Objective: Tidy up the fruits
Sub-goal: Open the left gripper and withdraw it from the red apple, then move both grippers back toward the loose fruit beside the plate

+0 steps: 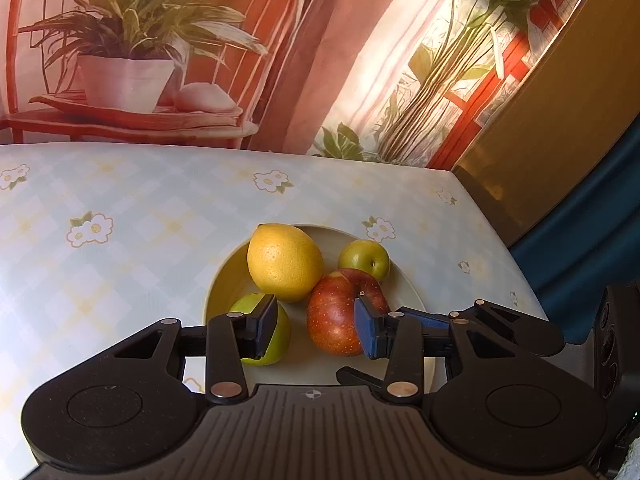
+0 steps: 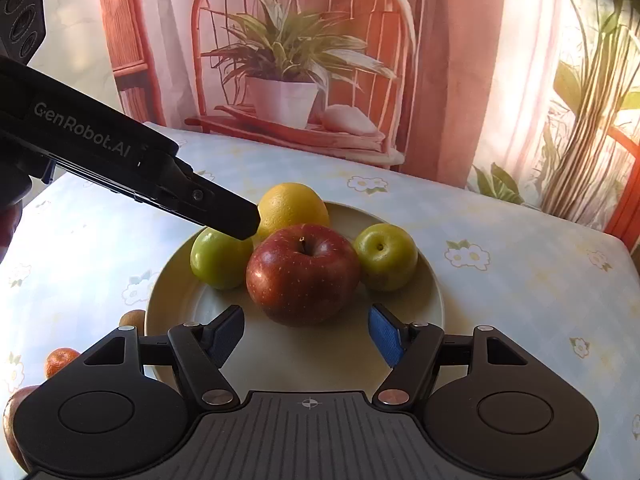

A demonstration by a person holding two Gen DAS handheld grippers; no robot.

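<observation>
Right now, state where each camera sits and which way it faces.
Left wrist: on the left gripper, angled down over the plate; own open fingers show, nothing between them.
Right wrist: on the right gripper, angled down at the red apple; own open, empty fingers show, and the left gripper enters from the left.
Shared: plate, red apple, lemon, two green fruits, floral tablecloth, painted plant backdrop.
</observation>
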